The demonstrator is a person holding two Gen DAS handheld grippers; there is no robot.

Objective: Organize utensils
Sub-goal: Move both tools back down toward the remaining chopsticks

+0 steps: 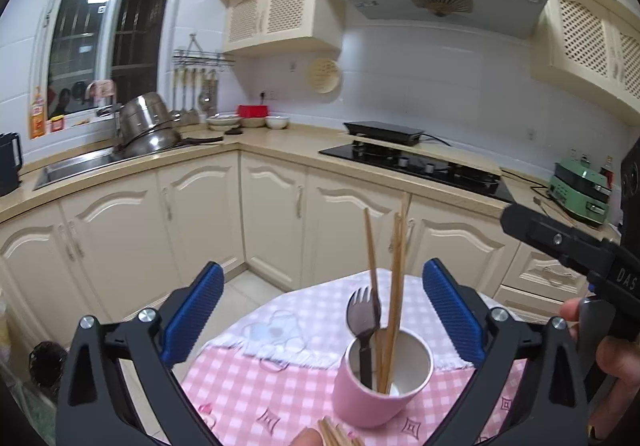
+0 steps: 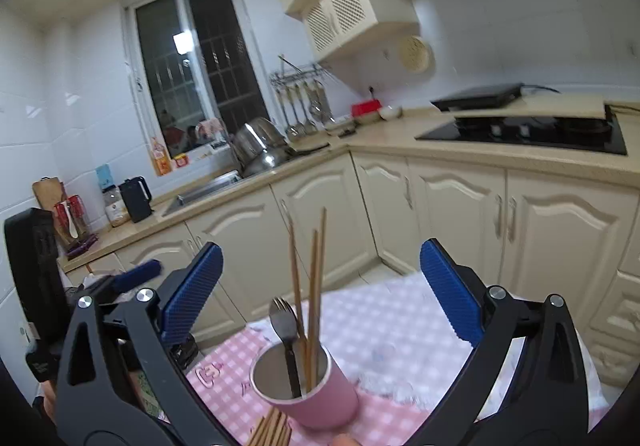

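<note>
A pink cup [image 1: 360, 394] [image 2: 320, 402] stands on a round table with a pink checked cloth [image 1: 240, 386] [image 2: 400, 326]. Several wooden chopsticks [image 1: 396, 286] [image 2: 314, 286] and a dark fork [image 1: 362, 310] [image 2: 282, 320] stand upright in it. My left gripper [image 1: 323, 266] is open, its blue pads wide on either side of the cup and short of it. My right gripper [image 2: 321, 246] is open in the same way, with nothing held. A loose bundle of chopsticks [image 1: 334, 434] [image 2: 272, 432] shows at the bottom edge beside a fingertip.
A white fringed cloth [image 1: 280, 330] lies behind the cup. Cream cabinets and a beige counter wrap around the room, with steel pots [image 1: 148, 125] by the sink, a black hob [image 1: 420, 161] and a green appliance [image 1: 580, 193]. A black kettle [image 2: 136, 197] stands left.
</note>
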